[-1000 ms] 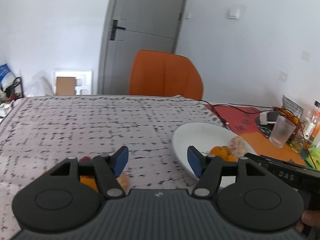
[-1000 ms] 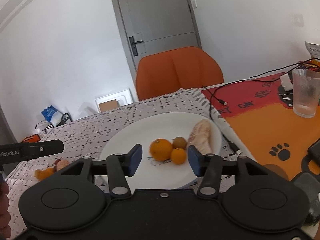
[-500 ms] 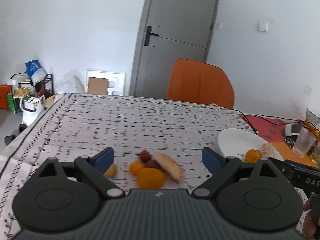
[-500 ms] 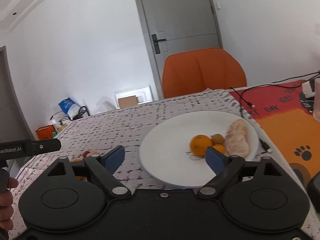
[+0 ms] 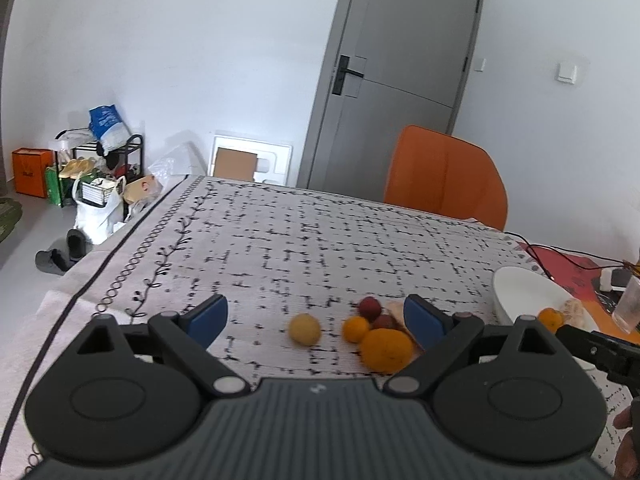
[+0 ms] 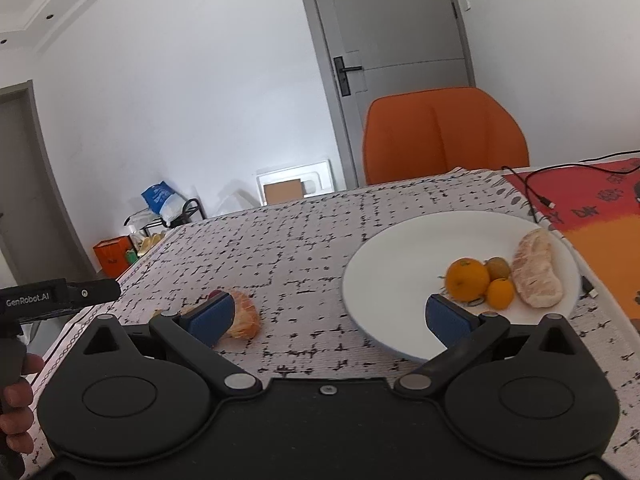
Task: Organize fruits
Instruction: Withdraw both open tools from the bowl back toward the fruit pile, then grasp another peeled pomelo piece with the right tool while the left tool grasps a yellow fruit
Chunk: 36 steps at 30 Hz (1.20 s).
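In the left wrist view my left gripper (image 5: 314, 320) is open over the patterned tablecloth. Loose fruit lies just beyond its fingers: a yellow fruit (image 5: 305, 329), a small orange (image 5: 356, 329), a large orange (image 5: 386, 350) and two red fruits (image 5: 369, 307). A peeled segment (image 5: 395, 307) is half hidden by the right finger. My right gripper (image 6: 330, 319) is opening, with nothing held; the white plate's (image 6: 380, 276) near rim lies past its fingers. The plate holds an orange (image 6: 467, 280), a small orange (image 6: 500, 293), a kiwi (image 6: 498, 267) and a peeled segment (image 6: 536, 274).
An orange chair (image 6: 440, 136) stands behind the table. A black cable (image 6: 536, 196) and a red and orange mat (image 6: 600, 216) lie right of the plate, and a glass (image 5: 630, 306) beyond it. The table's left edge (image 5: 132, 256) drops to the floor.
Both views have swung to the left. Both grippers' jaws have spread much wider. The loose fruit pile has come into view between my left fingers, and the plate has slid to the right.
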{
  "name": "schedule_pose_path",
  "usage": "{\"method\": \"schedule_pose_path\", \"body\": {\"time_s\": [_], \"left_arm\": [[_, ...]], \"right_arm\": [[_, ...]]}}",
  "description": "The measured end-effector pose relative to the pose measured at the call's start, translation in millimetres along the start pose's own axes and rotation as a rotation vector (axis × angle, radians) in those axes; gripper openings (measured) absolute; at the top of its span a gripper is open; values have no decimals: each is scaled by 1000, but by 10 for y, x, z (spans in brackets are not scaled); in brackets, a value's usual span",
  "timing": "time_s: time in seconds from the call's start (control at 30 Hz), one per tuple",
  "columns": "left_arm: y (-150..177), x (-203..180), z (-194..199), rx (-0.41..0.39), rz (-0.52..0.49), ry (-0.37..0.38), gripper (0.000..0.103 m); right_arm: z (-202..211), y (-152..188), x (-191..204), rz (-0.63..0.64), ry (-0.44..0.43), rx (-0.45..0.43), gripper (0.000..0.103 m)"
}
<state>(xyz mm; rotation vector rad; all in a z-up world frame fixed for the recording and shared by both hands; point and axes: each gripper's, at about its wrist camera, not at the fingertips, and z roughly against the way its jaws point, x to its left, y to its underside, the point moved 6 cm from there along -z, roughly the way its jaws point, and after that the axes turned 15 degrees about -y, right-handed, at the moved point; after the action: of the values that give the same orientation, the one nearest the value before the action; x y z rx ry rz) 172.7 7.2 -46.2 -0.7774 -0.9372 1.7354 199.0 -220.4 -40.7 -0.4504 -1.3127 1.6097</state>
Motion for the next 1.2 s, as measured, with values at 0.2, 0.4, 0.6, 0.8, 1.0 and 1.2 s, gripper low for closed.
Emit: {"method": "schedule_pose_path", "body": {"time_s": [0.2, 0.4, 0.6, 0.8, 1.0, 1.2], "left_arm": [[29, 157, -68, 12, 22, -13, 94], [55, 240, -107, 5, 31, -17, 94], [86, 247, -163, 8, 21, 9, 91], [95, 207, -263, 16, 16, 36, 86], [126, 131, -389, 36, 10, 61, 77], [159, 53, -509, 63, 2, 71, 59]], "right_arm": [[-124, 40, 100, 5, -22, 31, 103], [-256, 81, 201, 4, -61, 60, 103], [-416, 126, 286, 5, -83, 88, 92], [-588, 156, 318, 10, -94, 131, 70], [-739, 167, 323, 13, -101, 155, 64], [-865, 179, 338, 9, -118, 180, 59]]}}
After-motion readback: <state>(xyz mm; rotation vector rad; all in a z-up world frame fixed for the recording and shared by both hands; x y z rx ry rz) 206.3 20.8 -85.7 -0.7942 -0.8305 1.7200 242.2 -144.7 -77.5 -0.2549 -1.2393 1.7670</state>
